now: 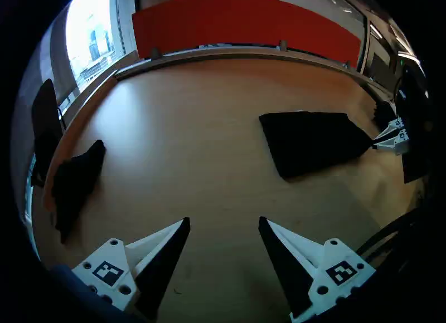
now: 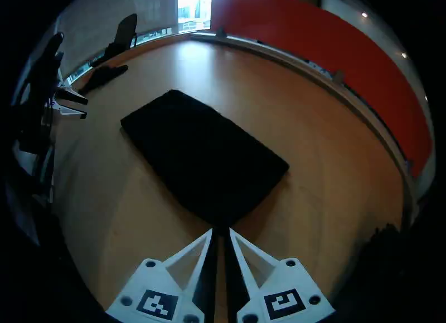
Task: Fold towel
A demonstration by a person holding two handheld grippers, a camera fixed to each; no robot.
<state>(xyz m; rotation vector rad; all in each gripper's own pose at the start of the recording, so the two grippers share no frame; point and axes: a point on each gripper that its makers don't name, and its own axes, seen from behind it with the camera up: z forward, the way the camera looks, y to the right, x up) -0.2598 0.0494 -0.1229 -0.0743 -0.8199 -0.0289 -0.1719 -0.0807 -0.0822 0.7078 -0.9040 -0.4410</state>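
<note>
— Where does the towel [image 2: 203, 156] lie?

— Flat on the wooden bench [image 1: 184, 128], on the side where the right gripper [image 2: 221, 231] is. In the right gripper view it stretches away from the fingers as a slanted, roughly rectangular slab.

— How does it look?

— It is black and matt, and no pattern can be made out on it. Its edges look thick and rounded, like cloth lying in more than one layer, though the layers cannot be counted. The top is smooth, with hardly a wrinkle. Its nearest corner is drawn out to a point.

— And that corner?

— It runs in between the right gripper's two fingers. They stand almost together, with only a thin slit between them, pinched on the cloth. The left gripper view shows this from the side: the towel tapers to a tip at the far white gripper.

— And the left gripper [image 1: 223, 220]?

— Its fingers are spread wide, with bare wood between them, well apart from the towel.

— What else is on the bench?

— A second dark cloth [image 1: 78, 184] lies crumpled at the bench's edge, far from the towel. A red panel [image 1: 245, 22] stands along the back edge, and a bright window [image 1: 92, 39] shows beyond the corner.
</note>
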